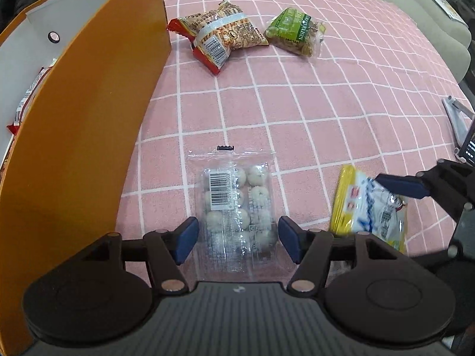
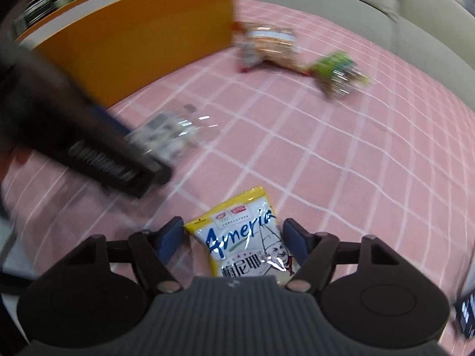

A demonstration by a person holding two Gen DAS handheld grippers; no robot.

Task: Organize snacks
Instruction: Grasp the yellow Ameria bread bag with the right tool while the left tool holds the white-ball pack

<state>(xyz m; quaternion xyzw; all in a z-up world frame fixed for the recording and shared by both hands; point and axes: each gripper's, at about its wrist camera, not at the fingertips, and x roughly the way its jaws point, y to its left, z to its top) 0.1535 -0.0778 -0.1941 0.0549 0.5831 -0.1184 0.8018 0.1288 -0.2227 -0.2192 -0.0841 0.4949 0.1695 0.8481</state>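
Observation:
A clear packet of round white pastries (image 1: 234, 204) lies on the pink checked cloth (image 1: 326, 103). My left gripper (image 1: 237, 237) is open and straddles it, a blue pad at each side of the wrapper. A yellow and white snack bag (image 2: 243, 237) lies between the pads of my right gripper (image 2: 233, 237), which stands open close around it. In the left wrist view that bag (image 1: 368, 207) sits at the right under one of the right gripper's fingers (image 1: 400, 185). The right wrist view is blurred; the left gripper shows there only as a dark shape.
An orange box (image 1: 74, 133) with a white inside stands at the left, a red packet (image 1: 26, 101) in it. A taped bundle of peanut bags (image 1: 225, 35) and a green raisin bag (image 1: 294, 31) lie farther off. A phone on a stand (image 1: 463, 136) is at the right.

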